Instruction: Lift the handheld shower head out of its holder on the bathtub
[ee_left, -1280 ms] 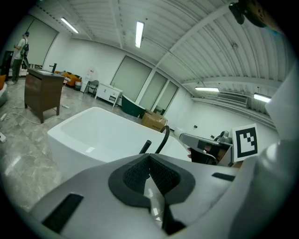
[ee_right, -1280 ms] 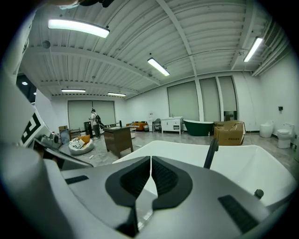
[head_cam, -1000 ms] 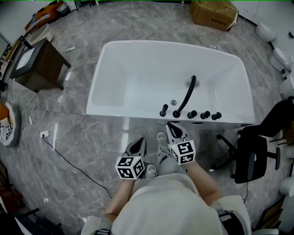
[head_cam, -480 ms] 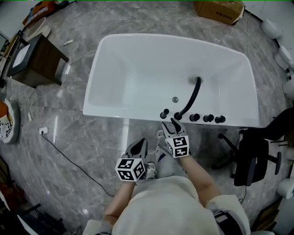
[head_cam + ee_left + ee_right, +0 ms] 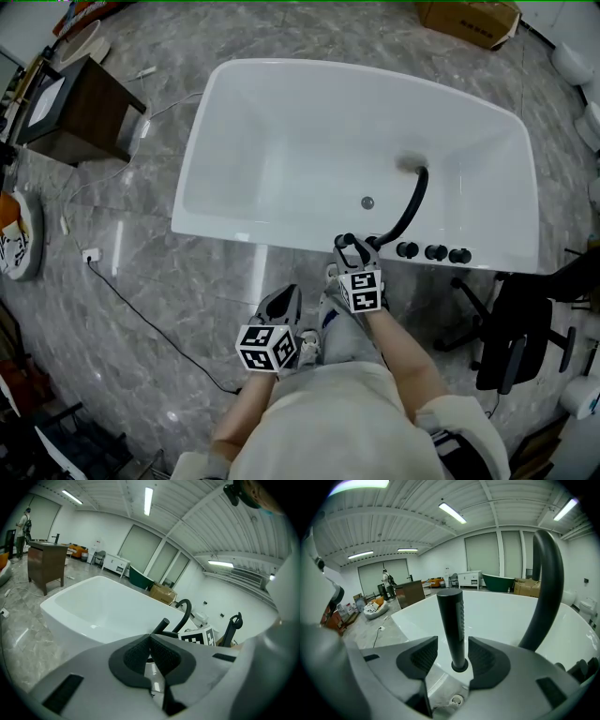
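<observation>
grey marble floor, dark wood cabinet

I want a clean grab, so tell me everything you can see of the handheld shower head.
The shower head is a slim matte-black stick, like coated metal, with small nozzles down one side. It stands upright in its holder on the rim of the white bathtub, beside the curved black spout. The right gripper, jaws just opened, straddles it; its pads stand clear.
</observation>
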A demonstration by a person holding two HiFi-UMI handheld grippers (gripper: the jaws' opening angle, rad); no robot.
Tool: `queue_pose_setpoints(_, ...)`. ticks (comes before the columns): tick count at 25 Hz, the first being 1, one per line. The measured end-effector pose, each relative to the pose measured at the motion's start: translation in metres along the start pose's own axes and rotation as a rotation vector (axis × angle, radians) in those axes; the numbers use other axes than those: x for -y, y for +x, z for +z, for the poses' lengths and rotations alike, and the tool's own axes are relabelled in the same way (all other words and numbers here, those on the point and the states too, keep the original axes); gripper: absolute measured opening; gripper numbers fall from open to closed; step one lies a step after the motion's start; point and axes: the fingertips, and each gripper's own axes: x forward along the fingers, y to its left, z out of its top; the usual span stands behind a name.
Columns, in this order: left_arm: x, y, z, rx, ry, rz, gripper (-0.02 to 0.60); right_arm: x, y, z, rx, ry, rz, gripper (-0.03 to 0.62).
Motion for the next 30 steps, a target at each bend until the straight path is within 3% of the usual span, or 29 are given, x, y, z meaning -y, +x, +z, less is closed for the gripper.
queue_pose_setpoints(20,-0.003,0.002,0.005,0.002,0.0,0.004,0.02,0.007,0.02,-0.014,-0.102,-0.036,-0.027,0.143)
queue_pose_setpoints(30,0.008,-0.016,0.001,0.011,0.018,-0.021,0.02,0.0,-0.008,0.008,-0.032,-0.032,-0.038,0.141)
